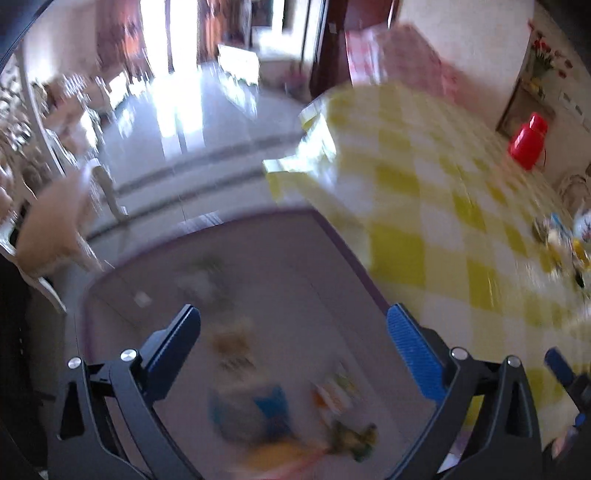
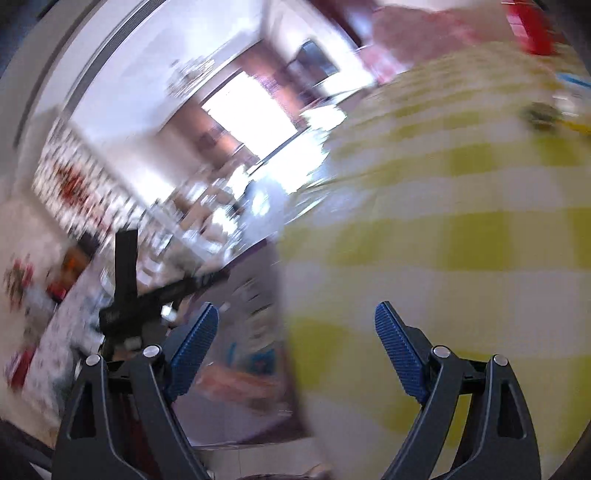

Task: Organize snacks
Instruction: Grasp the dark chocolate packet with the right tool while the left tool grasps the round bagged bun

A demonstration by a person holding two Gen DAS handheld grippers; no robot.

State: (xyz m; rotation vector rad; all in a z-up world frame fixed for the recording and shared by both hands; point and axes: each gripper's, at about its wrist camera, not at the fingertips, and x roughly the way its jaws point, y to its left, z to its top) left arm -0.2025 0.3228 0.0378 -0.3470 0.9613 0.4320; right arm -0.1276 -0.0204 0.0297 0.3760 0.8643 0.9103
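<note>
left tongs (image 1: 293, 325): spread, empty | right tongs (image 2: 295, 321): spread, empty | blurred snack packets (image 1: 258, 410): inside grey purple-rimmed bin (image 1: 332, 236) beside yellow-checked table (image 1: 424, 229) | risk: blur could make the next grab miss

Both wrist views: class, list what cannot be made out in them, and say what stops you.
- Snacks in the bin, left wrist view: motion blur hides kinds and count.
- Pile on the tablecloth, left view: small, blurred, near the edge.
- Bin contents, right wrist view: smeared by blur.
- Right gripper, left view: cut off by the edge.
- Red object, right view: cropped at the top.
</note>
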